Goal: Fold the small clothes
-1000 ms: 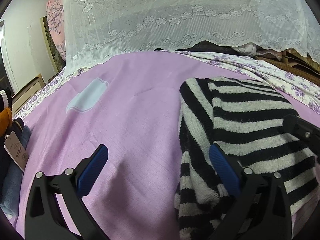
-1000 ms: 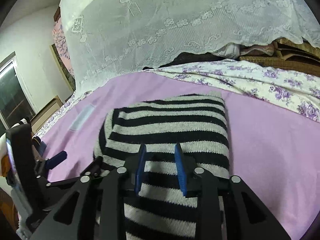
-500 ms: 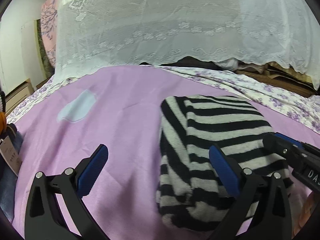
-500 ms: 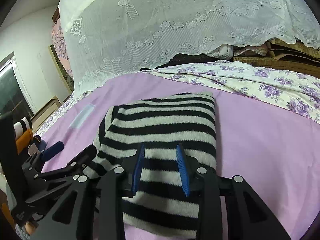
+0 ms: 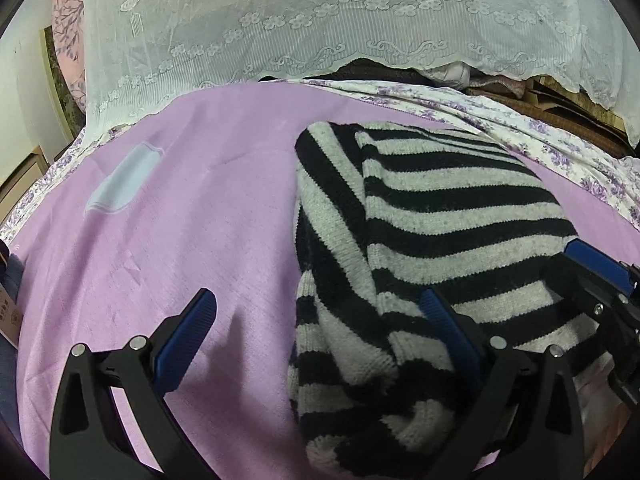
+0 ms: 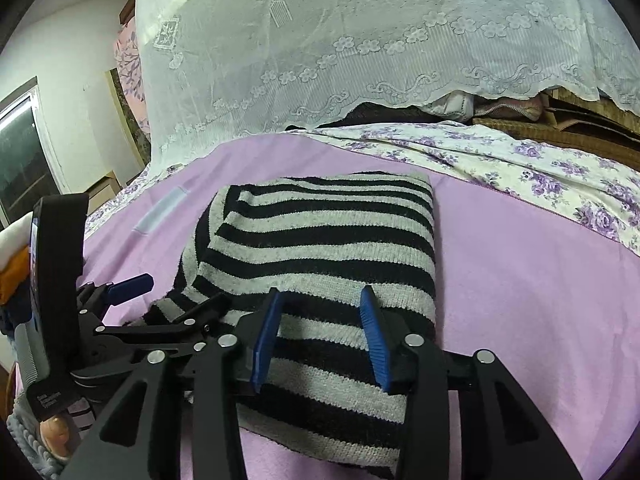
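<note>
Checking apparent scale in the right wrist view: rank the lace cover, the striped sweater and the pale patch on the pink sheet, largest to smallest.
1. lace cover
2. striped sweater, though nearness inflates it
3. pale patch

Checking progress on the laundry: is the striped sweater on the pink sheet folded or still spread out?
Folded. The striped sweater lies as a compact, layered rectangle on the pink sheet, one stacked edge showing on its left side.

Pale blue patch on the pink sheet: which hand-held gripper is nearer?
Left. The left hand-held gripper hangs open over bare pink sheet, the pale blue patch ahead of it. The right hand-held gripper, jaws opening, is over the black-and-grey striped knit sweater, farther away.
</note>
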A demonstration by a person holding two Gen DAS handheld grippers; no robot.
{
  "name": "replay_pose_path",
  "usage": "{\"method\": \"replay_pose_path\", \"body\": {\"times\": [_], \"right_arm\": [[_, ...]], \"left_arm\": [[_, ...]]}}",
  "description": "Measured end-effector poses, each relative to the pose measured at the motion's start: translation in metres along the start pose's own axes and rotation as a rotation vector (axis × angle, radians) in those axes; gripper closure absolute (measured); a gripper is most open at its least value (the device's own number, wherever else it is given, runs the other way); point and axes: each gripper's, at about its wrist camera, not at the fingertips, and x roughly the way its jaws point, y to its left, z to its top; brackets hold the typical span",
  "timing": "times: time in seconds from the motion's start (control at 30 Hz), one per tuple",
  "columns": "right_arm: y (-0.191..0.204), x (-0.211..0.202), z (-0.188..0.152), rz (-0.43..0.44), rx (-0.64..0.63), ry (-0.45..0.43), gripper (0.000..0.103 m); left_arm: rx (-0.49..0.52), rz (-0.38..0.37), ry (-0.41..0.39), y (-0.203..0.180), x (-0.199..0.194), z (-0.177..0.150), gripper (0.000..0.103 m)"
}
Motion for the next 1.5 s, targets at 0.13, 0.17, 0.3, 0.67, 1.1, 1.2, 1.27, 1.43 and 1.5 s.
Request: {"method": "replay_pose_path", "body": {"times": [0.13, 0.17, 0.3, 0.67, 1.1, 1.2, 1.27, 1.43, 1.5], "right_arm": [[0.003, -0.002, 0.001, -0.004, -0.007, -0.005, 0.057], [0.003, -0.005, 0.002, -0.002, 0.001, -0.011, 0.056], [-0.002, -0.015, 0.008, -0.009, 0.035, -0.046, 0.052], [-0.033, 0.013, -0.001, -0.048, 0.134, 0.047, 0.035], [-0.062, 0.029, -0.01, 0.083, 0.315, 0.112, 0.021], [-0.063, 0.029, -0.011, 0.09, 0.323, 0.113, 0.019], [-0.063, 0.029, -0.011, 0.093, 0.327, 0.113, 0.019], [-0.065, 0.029, -0.01, 0.106, 0.341, 0.113, 0.018], [-0.065, 0.029, -0.01, 0.11, 0.345, 0.112, 0.018]], "left_arm": [[-0.002, -0.002, 0.001, 0.0, 0.0, 0.002, 0.004], [0.0, 0.0, -0.001, 0.0, 0.0, 0.002, 0.004], [0.004, 0.003, -0.006, -0.001, -0.001, 0.003, 0.004], [-0.025, -0.058, 0.02, 0.005, -0.001, 0.003, 0.004], [-0.195, -0.263, 0.138, 0.035, 0.019, 0.001, 0.004], [-0.229, -0.338, 0.147, 0.04, 0.019, 0.0, 0.004], [-0.245, -0.392, 0.145, 0.042, 0.017, 0.0, 0.004], [-0.277, -0.491, 0.172, 0.04, 0.023, 0.003, 0.004], [-0.278, -0.492, 0.216, 0.036, 0.036, 0.003, 0.004]]}}
